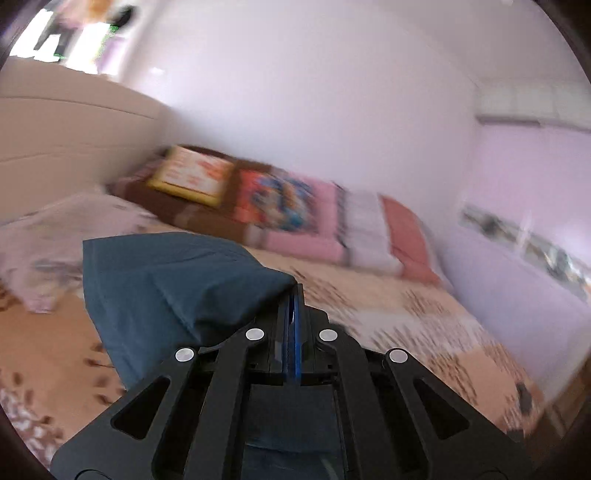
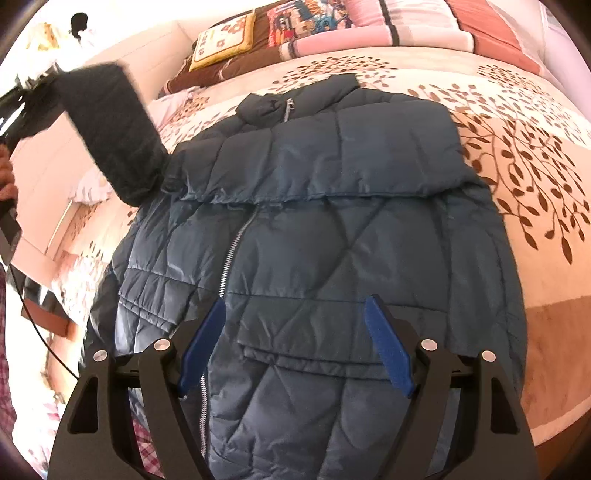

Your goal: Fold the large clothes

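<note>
A dark blue quilted puffer jacket point(image 2: 332, 206) lies front-up on the bed, its silver zipper point(image 2: 231, 254) running down the middle. One sleeve lies folded across the chest. The other sleeve point(image 2: 114, 133) is lifted up at the left. My left gripper point(image 1: 294, 295) is shut on that sleeve's cuff point(image 1: 177, 280) and holds it above the bed. It also shows at the far left of the right wrist view point(image 2: 11, 110). My right gripper point(image 2: 295, 332) is open and empty, hovering over the jacket's lower front.
The bedspread point(image 2: 517, 155) is cream with brown leaf prints. Pillows and folded blankets point(image 2: 332, 26) line the head of the bed. A pale floral pillow point(image 1: 55, 236) lies at the left. A white wall point(image 1: 295, 92) stands behind the bed.
</note>
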Demonstrator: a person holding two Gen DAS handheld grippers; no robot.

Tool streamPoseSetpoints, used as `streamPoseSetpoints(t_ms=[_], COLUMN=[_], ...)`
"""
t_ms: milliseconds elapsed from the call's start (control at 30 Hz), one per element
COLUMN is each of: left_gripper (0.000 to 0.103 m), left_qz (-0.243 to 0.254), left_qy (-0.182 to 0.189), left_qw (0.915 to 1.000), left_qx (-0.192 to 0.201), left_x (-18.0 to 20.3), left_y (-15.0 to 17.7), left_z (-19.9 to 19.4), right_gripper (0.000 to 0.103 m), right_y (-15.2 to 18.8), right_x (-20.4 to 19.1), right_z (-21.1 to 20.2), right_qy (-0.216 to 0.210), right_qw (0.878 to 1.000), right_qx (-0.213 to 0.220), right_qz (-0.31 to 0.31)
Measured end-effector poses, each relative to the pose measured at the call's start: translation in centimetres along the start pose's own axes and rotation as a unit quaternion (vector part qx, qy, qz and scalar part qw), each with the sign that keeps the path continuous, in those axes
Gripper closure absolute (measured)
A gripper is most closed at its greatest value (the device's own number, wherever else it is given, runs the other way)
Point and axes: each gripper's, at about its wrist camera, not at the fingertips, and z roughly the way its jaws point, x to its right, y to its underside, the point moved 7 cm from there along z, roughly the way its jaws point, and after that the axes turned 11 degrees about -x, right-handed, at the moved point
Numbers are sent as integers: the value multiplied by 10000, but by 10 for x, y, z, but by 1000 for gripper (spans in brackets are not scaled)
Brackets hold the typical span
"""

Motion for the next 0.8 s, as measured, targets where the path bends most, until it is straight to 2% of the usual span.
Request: streamPoseSetpoints(t_ms=[100, 233, 300, 400, 433, 467, 500, 533, 567, 667, 800], left_gripper=[102, 102, 102, 98, 91, 73, 61, 42, 39, 37, 34], left_qz=[206, 391, 443, 315, 239, 103, -44, -154, -187, -152, -171], left_qy=[255, 280, 201, 145, 143, 192, 273, 296, 289, 403, 349], left_qw=[9978, 9899, 9825, 9717, 9684, 9634, 9575, 9536, 9539, 9549, 9671], left_qx=[-574, -1337, -1799, -2335, -2479, -2672, -2872, -2991, -2982, -2939, -2513], left_x=[46, 80, 88, 82, 81, 79, 76, 73, 72, 66, 47], left_y=[31, 82, 116, 157, 165, 176, 185, 192, 198, 203, 204], left_z=[51, 114, 144, 165, 168, 169, 168, 162, 158, 134, 84], right_gripper=[27, 27, 27, 27, 27, 27, 27, 27, 27, 27, 27], right_y=[2, 4, 4, 4, 4, 4, 5, 5, 5, 2, -21], right_x=[15, 32, 40, 54, 57, 60, 62, 62, 62, 56, 26], right_z=[-4, -11, -15, -19, -18, -17, -16, -16, -15, -13, -8], right_qy=[-53, -34, -1, 9, 5, -3, -28, -44, -55, -15, -19], right_qw=[9998, 9995, 9994, 9988, 9987, 9984, 9981, 9979, 9978, 9981, 9996], right_qx=[51, 120, 163, 203, 195, 178, 161, 149, 139, 124, 121], right_qz=[159, 289, 321, 443, 481, 538, 593, 628, 651, 603, 253])
